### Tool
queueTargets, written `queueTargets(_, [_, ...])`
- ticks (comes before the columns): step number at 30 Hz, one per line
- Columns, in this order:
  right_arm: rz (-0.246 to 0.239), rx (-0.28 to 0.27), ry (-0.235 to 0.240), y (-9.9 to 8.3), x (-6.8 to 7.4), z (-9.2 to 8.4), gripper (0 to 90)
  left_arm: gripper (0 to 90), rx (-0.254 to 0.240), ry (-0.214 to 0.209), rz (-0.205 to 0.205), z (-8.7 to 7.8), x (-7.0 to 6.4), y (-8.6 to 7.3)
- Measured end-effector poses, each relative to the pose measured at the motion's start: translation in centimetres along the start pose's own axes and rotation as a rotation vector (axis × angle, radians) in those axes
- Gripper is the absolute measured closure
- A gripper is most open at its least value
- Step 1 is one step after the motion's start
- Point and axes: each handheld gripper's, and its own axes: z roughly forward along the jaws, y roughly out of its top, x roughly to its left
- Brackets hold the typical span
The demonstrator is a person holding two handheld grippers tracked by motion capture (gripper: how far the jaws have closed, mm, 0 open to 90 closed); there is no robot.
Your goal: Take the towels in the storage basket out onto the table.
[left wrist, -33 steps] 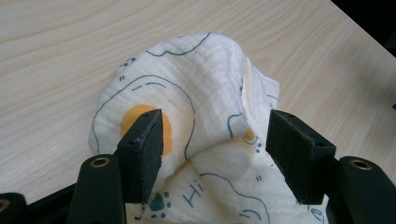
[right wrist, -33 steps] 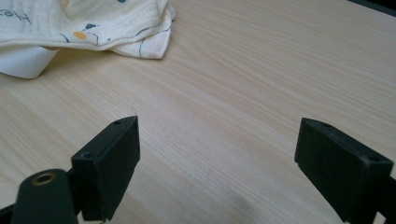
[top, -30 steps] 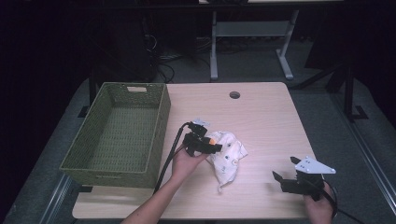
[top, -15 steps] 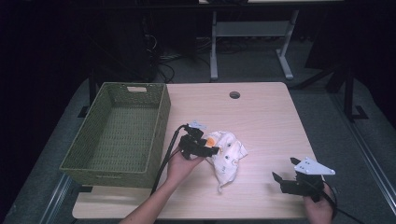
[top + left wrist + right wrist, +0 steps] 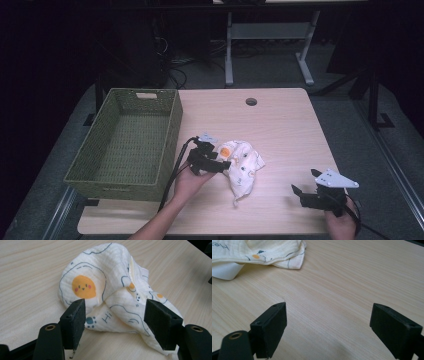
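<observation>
A crumpled white cloth (image 5: 243, 162) printed with orange faces and blue outlines lies on the wooden table (image 5: 280, 130), a little front of centre. My left gripper (image 5: 223, 164) is at the cloth's left edge. In the left gripper view its jaws stand apart, and the cloth (image 5: 110, 290) bulges just beyond and between the pads (image 5: 76, 317) without being pressed. My right gripper (image 5: 296, 192) rests near the front right corner. It is open over bare wood (image 5: 332, 322), with the cloth's edge (image 5: 264, 251) farther off.
A green woven basket (image 5: 172, 130), empty, stands along the table's left side, close to my left hand. A round cable hole (image 5: 251, 101) is in the far middle of the table. Dark floor and a desk frame lie beyond the table.
My left gripper has drawn back slightly toward the person, staying at the cloth's left edge. The cloth and the right gripper have not moved.
</observation>
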Motion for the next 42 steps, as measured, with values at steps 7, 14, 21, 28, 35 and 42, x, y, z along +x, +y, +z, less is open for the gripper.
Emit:
queueTargets(7, [0.004, 0.002, 0.002, 0.0, 0.1, 0.1, 13.7, 33.2, 0.006, 0.002, 0.004, -0.4, 0.1, -1.1])
queueTargets(14, [-0.001, -0.001, -0.002, 0.0, 0.0, 0.1, 13.7, 32.8, 0.016, 0.0, 0.012, -0.7, -0.1, -1.8])
queueTargets(21, [0.003, 0.001, -0.001, 0.0, 0.1, 0.1, 13.7, 32.6, 0.015, -0.002, 0.015, -0.7, -0.4, -2.6])
queueTargets(28, [0.004, 0.001, -0.002, 0.0, 0.1, 0.1, 13.7, 32.4, 0.02, 0.005, 0.019, -1.0, -0.6, -3.5])
queueTargets(35, [0.0, 0.004, -0.002, 0.0, 0.2, 0.1, 13.7, 32.4, 0.026, 0.005, 0.025, -1.6, -0.6, -4.3])
queueTargets(42, [0.0, 0.004, -0.002, 0.0, 0.2, 0.1, 13.7, 32.3, 0.034, -0.004, 0.029, -1.9, -0.8, -5.1])
